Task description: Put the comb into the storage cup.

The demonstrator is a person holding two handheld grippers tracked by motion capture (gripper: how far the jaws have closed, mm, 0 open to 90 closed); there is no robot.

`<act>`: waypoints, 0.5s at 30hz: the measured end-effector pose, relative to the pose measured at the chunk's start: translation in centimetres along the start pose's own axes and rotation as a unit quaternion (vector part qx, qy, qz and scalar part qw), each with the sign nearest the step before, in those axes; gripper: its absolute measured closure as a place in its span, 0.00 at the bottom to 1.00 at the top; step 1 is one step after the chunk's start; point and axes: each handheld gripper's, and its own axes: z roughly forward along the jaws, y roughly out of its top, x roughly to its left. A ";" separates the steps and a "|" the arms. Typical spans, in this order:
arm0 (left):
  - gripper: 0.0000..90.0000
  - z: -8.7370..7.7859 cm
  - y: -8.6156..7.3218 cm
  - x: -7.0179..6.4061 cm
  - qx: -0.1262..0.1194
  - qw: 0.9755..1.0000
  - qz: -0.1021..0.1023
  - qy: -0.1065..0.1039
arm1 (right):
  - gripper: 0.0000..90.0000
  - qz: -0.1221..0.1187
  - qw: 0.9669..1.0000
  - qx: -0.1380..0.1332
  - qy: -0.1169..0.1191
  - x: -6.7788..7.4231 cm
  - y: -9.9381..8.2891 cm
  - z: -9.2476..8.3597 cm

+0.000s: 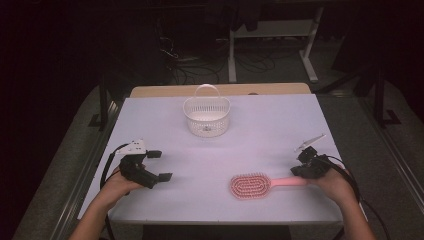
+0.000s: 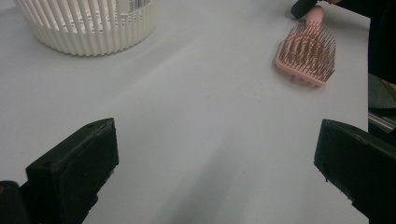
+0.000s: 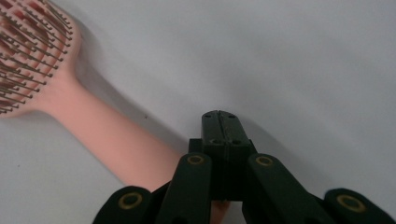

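A pink hairbrush [image 1: 250,186] lies bristles up near the table's front edge, its handle pointing right. My right gripper [image 1: 296,172] sits at the end of that handle, jaws shut against each other. In the right gripper view the closed tips [image 3: 219,117] rest just right of the pink handle [image 3: 112,140], which runs under the gripper's body; nothing is between the pads. My left gripper [image 1: 161,165] stands open at the front left, well apart from the brush. Between its wide jaws [image 2: 217,158] is bare table, and the brush [image 2: 306,53] lies farther off.
A white slatted basket [image 1: 206,116] with an upright handle stands at the back middle of the white table [image 1: 260,125]; its wall [image 2: 88,23] also rises at the top left of the left gripper view. Desk legs and cables lie on the dark floor beyond.
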 end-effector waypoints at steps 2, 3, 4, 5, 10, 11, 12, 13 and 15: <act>0.00 0.0 0.0 0.0 0.000 1.000 0.000 0.000 | 0.99 0.001 1.000 -0.001 0.001 0.1 -0.3 -0.1; 0.00 0.0 0.0 0.0 0.000 1.000 0.000 0.000 | 0.99 0.003 1.000 -0.001 0.001 0.2 -0.5 -0.2; 0.00 0.0 0.0 0.0 0.000 1.000 0.000 0.000 | 0.99 0.003 1.000 -0.001 0.001 0.2 -0.6 -0.3; 0.00 0.0 0.0 0.0 0.000 1.000 0.000 0.000 | 0.99 0.004 1.000 -0.001 0.001 0.3 -0.8 -0.3; 0.00 0.0 0.0 -0.1 0.000 1.000 0.000 0.000 | 0.99 0.005 1.000 0.000 0.001 0.6 -1.4 -0.6; 0.00 0.0 0.0 -0.1 0.000 1.000 0.000 -0.001 | 0.99 0.007 1.000 0.001 0.002 0.7 -1.6 -0.7; 0.00 0.0 0.0 -0.1 0.000 1.000 0.000 -0.001 | 0.99 0.006 1.000 0.002 0.002 0.7 -1.7 -0.7; 0.00 0.0 0.0 -0.1 -0.001 1.000 0.000 -0.001 | 0.99 0.006 1.000 0.002 0.002 0.8 -1.9 -0.8; 0.00 0.0 0.0 -0.1 -0.001 1.000 0.000 -0.001 | 0.99 0.007 1.000 0.004 0.004 0.9 -2.1 -0.8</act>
